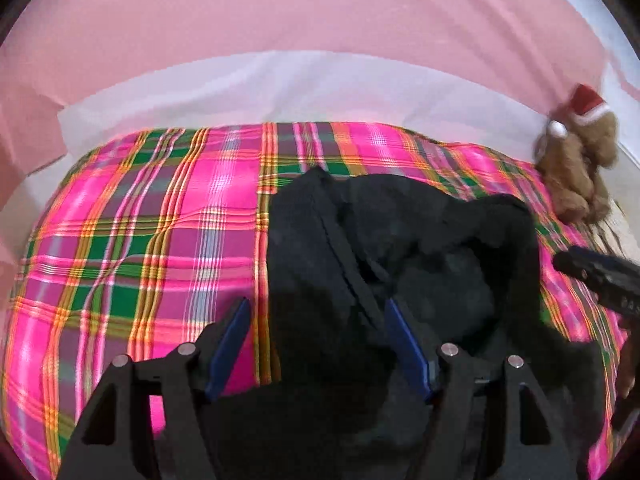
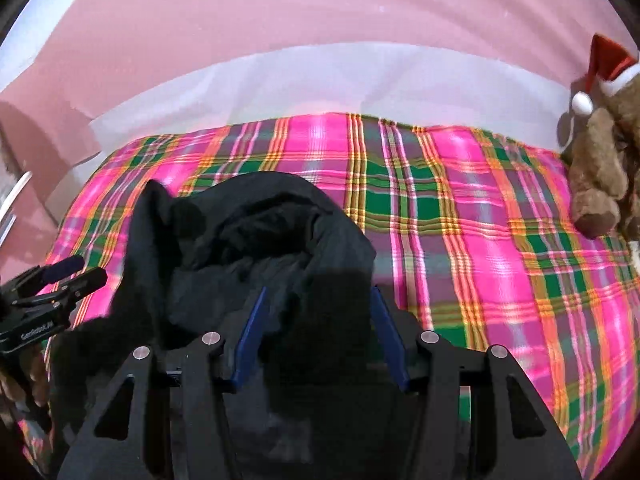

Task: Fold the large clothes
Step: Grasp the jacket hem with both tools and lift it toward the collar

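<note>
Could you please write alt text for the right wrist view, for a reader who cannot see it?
A crumpled black garment lies on a pink, green and orange plaid bedspread, with the right gripper open just above it. A brown teddy bear in a Santa hat sits far right; the left gripper enters at left.

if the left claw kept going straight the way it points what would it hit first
Most likely the black garment: it is bunched on the plaid blanket directly ahead of the left claw and already fills the gap between its open fingers. Depth is unclear, so contact may be near.
</note>
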The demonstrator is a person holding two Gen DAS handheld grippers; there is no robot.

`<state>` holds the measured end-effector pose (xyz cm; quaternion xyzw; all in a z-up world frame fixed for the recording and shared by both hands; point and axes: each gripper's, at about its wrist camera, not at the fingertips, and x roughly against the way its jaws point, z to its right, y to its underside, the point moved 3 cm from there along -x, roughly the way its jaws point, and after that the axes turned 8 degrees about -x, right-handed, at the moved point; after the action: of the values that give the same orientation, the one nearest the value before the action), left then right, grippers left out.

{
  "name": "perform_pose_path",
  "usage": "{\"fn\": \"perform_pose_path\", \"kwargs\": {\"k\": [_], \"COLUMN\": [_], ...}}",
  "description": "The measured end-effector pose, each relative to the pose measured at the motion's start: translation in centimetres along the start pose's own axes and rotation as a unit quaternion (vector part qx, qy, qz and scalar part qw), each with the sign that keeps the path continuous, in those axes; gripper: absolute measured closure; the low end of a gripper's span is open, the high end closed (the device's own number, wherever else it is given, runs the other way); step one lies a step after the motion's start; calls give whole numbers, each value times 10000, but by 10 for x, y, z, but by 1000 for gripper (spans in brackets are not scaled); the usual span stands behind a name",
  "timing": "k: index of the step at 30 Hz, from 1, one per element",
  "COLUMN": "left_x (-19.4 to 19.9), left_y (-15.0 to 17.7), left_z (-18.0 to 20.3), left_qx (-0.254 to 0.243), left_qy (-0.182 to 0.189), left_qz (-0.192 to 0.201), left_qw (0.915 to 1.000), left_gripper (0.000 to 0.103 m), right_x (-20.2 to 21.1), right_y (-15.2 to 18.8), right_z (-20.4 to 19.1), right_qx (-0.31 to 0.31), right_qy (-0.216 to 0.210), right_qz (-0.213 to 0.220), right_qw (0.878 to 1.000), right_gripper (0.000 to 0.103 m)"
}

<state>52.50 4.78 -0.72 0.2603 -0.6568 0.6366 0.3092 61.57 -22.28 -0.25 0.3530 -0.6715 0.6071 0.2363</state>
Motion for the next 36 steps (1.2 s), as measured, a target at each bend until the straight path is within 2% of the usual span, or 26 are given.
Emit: {"fn": "perform_pose_path", "kwargs": {"k": [3, 5, 6, 7, 8, 9, 10, 13, 19, 22, 26, 30, 36], "left_x": [-31, -45, -51, -57, -66, -72, -74, -52, 22, 69, 118, 146, 150], "left_y": [-11, -16, -16, -16, -14, -11, -10, -7, 5, 20, 53, 94, 153], "left_z": [-10, -15, -15, -15, -13, -12, -11, -8, -16, -20, -25, -28, -25], "left_qx": [179, 308, 339, 335, 289, 260, 245, 143, 402, 441, 511, 553, 658], "left_qy": [-128, -61, -23, 50, 116, 95, 73, 79, 345, 526, 722, 778, 816], "left_qz": [-108, -62, -65, -103, -266, -417, -412, -26, 676, 1044, 1372, 1429, 1063], "left_qw": [9997, 9995, 9994, 9994, 9992, 9987, 9988, 9999, 9963, 9922, 9866, 9851, 9888], "left_gripper": [32, 32, 42, 66, 80, 90, 95, 98, 99, 99, 99, 99, 99], "right_x": [-33, -53, -60, -68, -72, -74, -70, -47, 28, 71, 121, 139, 139], "right_y": [-9, -13, -15, -16, -18, -18, -17, -16, 1, 18, 56, 96, 151], "right_z": [2, 2, 3, 5, 6, 6, 4, 1, -4, -9, -13, -10, 0], "right_qx": [9, 36, 36, 3, -47, -78, -98, -75, -186, -141, -108, -111, -225], "right_qy": [82, 181, 247, 347, 360, 356, 333, 165, -273, -483, -708, -726, -746], "right_qz": [-110, -196, -221, -278, -313, -329, -305, 10, 545, 837, 1117, 1087, 683], "right_qw": [9999, 9996, 9994, 9990, 9988, 9988, 9989, 9998, 9980, 9952, 9912, 9914, 9946], "right_gripper": [50, 50, 50, 50, 53, 81, 91, 93, 93, 93, 93, 93, 93]}}
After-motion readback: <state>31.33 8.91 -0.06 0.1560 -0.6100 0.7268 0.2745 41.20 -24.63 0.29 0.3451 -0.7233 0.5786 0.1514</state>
